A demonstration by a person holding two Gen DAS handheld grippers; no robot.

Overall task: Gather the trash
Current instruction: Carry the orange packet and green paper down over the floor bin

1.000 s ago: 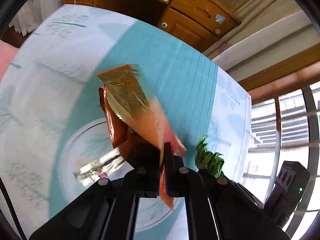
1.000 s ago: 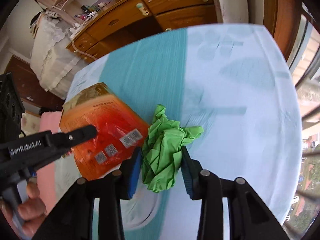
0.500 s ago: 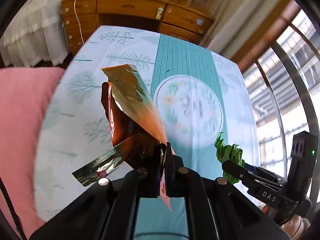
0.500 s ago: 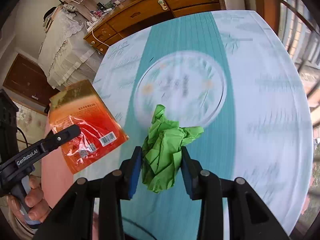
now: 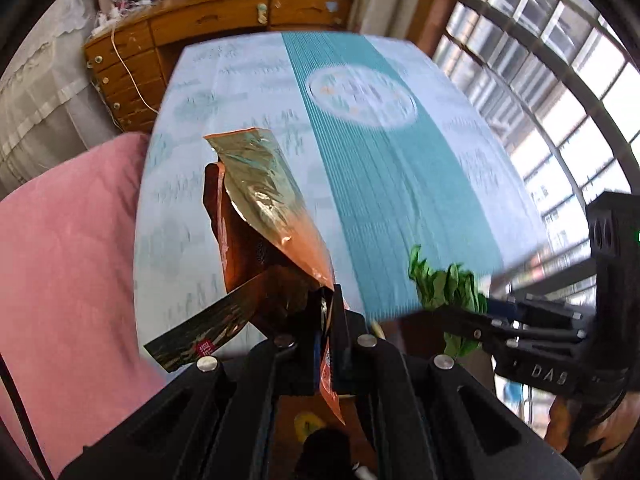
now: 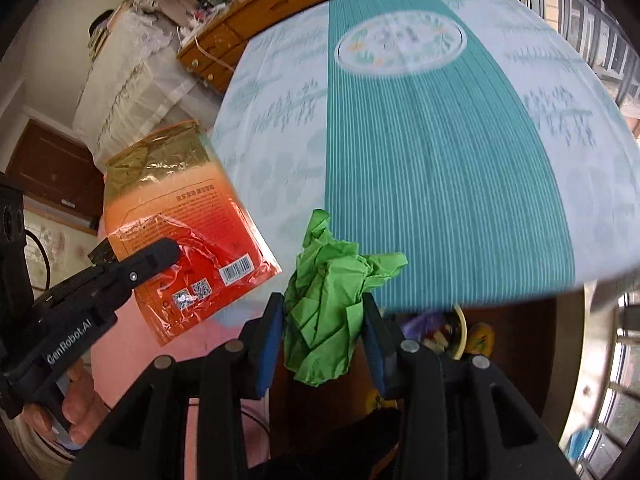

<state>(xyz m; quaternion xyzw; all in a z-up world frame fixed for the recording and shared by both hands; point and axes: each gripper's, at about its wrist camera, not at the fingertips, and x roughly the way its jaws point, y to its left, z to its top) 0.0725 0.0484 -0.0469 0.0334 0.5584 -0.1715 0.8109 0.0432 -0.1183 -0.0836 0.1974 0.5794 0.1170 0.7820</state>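
Left wrist view: left gripper (image 5: 328, 312) jaws are pinched together on the lower edge of an orange foil snack wrapper (image 5: 264, 216). The wrapper stands up from the fingers, gold inner side facing the camera, torn flap hanging toward the lower left. It's off the table, in the air over the near edge of the tablecloth (image 5: 360, 152), which is pale with a teal striped band and a round floral print at the far end. Pink cushion (image 5: 68, 264) sits to the left of the table. Wooden drawer cabinet (image 5: 224, 16) stands beyond the far end, barred window (image 5: 560, 92) on the right. The right gripper (image 5: 460, 316) shows at the right edge, with a green paper wad (image 5: 444, 284) sticking out between its fingers.

Right wrist view: right gripper (image 6: 324, 332) jaws are partly apart and clamped on the crumpled green paper wad (image 6: 328, 308), blue pads (image 6: 270, 336) pressing both its sides. The wad is held clear of the tablecloth (image 6: 440, 152), just off its near edge. Below the table edge there's a yellow-rimmed container (image 6: 460, 332) with mixed contents, too blurred to identify. The left gripper (image 6: 160, 256) comes in from the left, its black finger laid across the wrapper's (image 6: 180, 232) red printed face beside the barcode. A hand (image 6: 76, 412) grips that handle at the lower left.
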